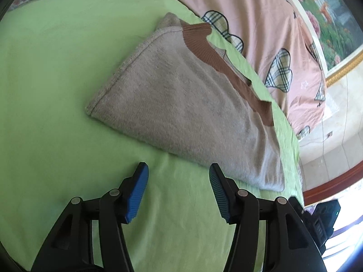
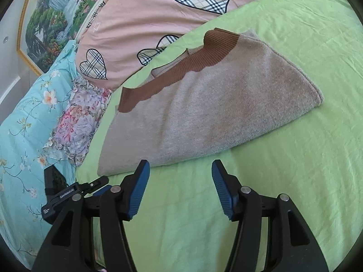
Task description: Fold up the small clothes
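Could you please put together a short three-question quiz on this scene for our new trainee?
1. True or false: the left gripper is clamped on the beige knit garment.
2. What colour is the garment's ribbed trim? A. blue B. brown C. white
3. What does the garment lie on?

Key
1. False: both the left gripper and the right gripper stand open with only sheet between their jaws.
2. B, brown.
3. The green sheet, folded over, with the pink heart-print quilt beyond it.
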### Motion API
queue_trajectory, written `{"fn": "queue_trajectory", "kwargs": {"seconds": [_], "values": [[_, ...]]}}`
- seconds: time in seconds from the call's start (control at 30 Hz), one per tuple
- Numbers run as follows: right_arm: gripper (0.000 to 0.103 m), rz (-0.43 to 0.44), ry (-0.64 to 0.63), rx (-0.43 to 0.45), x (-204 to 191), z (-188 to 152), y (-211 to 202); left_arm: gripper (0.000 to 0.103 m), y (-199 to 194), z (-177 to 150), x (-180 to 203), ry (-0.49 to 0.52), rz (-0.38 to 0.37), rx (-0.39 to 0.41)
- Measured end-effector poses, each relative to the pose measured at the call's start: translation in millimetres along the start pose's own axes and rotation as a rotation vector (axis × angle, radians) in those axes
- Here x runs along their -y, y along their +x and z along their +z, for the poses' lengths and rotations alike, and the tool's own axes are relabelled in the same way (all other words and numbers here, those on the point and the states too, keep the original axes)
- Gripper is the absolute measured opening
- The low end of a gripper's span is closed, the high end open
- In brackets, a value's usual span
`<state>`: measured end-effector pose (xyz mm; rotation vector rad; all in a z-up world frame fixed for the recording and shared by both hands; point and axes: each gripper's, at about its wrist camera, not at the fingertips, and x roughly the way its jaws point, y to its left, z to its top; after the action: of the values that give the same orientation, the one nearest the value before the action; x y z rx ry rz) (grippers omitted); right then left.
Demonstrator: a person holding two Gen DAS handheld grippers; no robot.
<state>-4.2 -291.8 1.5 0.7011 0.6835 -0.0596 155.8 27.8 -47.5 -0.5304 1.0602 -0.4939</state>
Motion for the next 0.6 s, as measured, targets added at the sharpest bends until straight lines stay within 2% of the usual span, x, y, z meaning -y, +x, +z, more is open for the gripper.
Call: {"fn": "queue_trajectory", "kwargs": {"seconds": [0.23,0.37,0.47,0.5,0.53,0.6], "values": [[0.059,0.023,0.007,-0.014,1.5,1.9,3.2,0.057,10.8,26.1,-13.4,-0.098,0.005,0.062],[0.059,0.031,0.022,-0.020,7.4,5.4,6.4,0.056,18.3,47.2,-16.8,-0.112,0.042,0.106],[0.059,0.035,0.031,-0.024,10.7,8.8,9.2,0.042,22.5,58.8,-15.6,-0.106,0.077,0.125],[0.059,0.036,0.032,-0.024,11.8,10.7,9.8,0.025,23.4,61.7,-13.8,-0.096,0.087,0.131],[0.059,0.034,0.031,-0.025,12.8,13.5,10.4,0.013,24.2,64.3,-11.0,-0.082,0.086,0.129],[0.059,0.036,0.029,-0.025,15.0,22.0,11.2,0.012,21.2,66.5,1.4,-0.043,0.101,0.143]]}}
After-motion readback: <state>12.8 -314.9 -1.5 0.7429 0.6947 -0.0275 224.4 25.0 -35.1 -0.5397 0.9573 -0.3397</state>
